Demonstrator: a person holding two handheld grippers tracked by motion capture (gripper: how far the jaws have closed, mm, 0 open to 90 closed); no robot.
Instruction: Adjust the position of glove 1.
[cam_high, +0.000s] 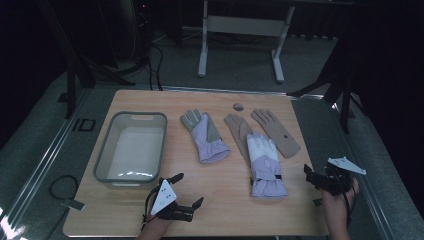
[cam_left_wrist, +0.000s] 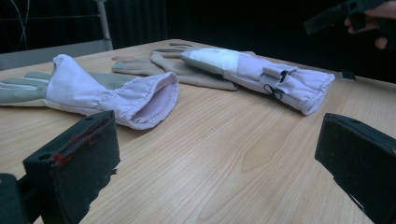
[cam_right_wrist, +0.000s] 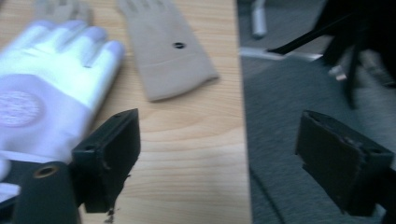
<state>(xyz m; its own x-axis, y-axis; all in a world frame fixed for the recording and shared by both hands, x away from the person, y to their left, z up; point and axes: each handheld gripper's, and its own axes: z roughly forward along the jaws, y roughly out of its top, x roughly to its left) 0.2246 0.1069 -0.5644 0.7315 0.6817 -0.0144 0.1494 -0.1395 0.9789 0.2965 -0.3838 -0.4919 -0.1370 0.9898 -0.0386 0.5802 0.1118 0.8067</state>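
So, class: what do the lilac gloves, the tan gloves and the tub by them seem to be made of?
The lilac gloves: soft, matt woven fabric, probably padded; the cuff is gathered and puffy, with a knit-looking lining. The tan gloves: thin, flat, matt knit or suede-like cloth, hard to tell which. The tub: smooth grey plastic, going by its slightly glossy moulded rim.

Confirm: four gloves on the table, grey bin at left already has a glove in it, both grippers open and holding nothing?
Not quite. The grey bin holds nothing; the high view shows its bare bottom. All four gloves lie on the table: lilac glove, white-and-lilac glove and two tan gloves. The left gripper and right gripper are open and hold nothing.
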